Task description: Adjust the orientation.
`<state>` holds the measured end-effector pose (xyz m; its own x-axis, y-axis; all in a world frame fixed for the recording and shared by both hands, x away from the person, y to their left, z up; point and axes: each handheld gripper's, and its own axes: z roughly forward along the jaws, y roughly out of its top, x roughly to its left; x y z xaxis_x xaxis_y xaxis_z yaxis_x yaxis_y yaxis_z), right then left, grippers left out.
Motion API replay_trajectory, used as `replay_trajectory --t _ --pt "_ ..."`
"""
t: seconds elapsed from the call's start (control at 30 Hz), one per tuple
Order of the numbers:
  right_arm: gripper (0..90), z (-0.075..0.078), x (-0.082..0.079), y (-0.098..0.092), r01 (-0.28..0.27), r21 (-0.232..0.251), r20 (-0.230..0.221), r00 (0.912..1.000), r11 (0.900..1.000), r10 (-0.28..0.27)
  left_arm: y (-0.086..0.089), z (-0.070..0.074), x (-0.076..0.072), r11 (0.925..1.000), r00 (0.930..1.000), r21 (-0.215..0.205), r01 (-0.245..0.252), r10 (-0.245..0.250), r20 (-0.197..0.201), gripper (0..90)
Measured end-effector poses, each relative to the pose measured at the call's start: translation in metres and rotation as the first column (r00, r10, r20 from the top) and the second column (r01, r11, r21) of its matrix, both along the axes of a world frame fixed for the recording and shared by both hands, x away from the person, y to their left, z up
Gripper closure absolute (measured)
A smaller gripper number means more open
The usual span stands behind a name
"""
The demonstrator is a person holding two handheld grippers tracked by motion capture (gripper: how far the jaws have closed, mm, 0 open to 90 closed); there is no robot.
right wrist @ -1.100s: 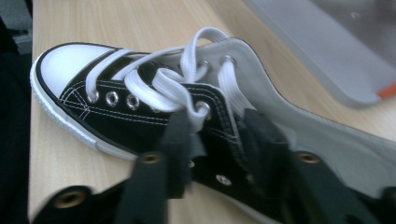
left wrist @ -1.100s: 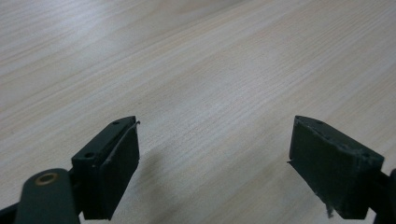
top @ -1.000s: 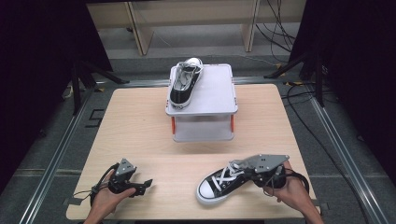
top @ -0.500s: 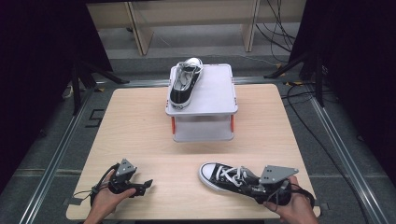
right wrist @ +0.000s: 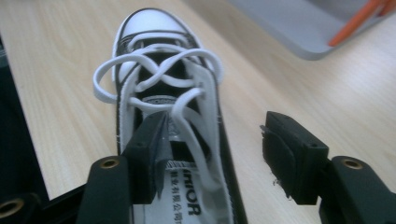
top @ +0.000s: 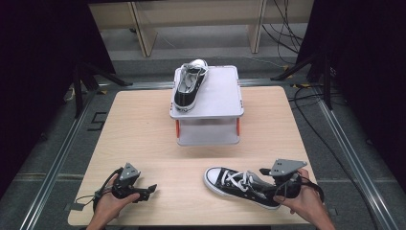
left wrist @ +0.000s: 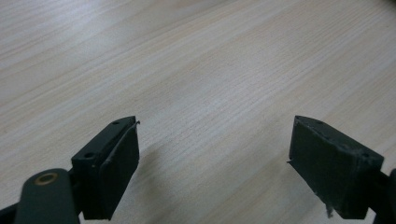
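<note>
Right gripper view: our right gripper [right wrist: 212,154], jaws just opening and half-wide, has one pad inside the black sneaker [top: 242,186] collar near the table [top: 143,124] front edge, so pulling back could snag the laces and drag it off.

— What is the left gripper [left wrist: 212,154] looking at?

— It is looking down along its own two black jaws at the desk [left wrist: 196,60], which is showing pale wood with fine grain running slantwise across the picture.

— How are the jaws standing?

— They are standing wide apart, one rising at the lower left and one at the lower right, with bare wood lying between them. Nothing is sitting in the gap.

— Anything else?

— A soft shadow is falling on the wood just beside the left-hand jaw.
</note>
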<state>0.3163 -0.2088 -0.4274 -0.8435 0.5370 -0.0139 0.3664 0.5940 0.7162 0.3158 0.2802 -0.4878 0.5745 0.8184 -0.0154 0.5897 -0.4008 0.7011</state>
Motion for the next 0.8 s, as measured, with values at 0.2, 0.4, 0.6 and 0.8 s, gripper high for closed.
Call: replay_trajectory --t 0.2,0.4,0.6,0.8 --pt "53.2 -0.001 0.011 0.014 -0.044 -0.041 -0.012 0.9990 0.998 0.044 0.000 0.000 0.000 1.0000 1.0000 0.003 0.007 -0.007 0.003 15.7" --pt "59.8 -0.006 0.021 0.026 -0.067 -0.085 -0.038 0.9972 0.994 0.064 0.001 0.000 0.000 1.0000 1.0000 -0.006 -0.004 0.004 0.006 15.6" --pt "64.4 -0.007 0.025 0.030 -0.063 -0.096 -0.054 0.9968 0.993 0.058 0.001 0.001 0.001 1.0000 1.0000 0.008 0.005 -0.005 -0.001 15.6" --pt "70.7 -0.009 0.030 0.034 -0.060 -0.094 -0.086 0.9949 0.994 0.051 0.001 -0.001 0.001 1.0000 0.9999 -0.004 -0.009 0.009 -0.006 15.6"
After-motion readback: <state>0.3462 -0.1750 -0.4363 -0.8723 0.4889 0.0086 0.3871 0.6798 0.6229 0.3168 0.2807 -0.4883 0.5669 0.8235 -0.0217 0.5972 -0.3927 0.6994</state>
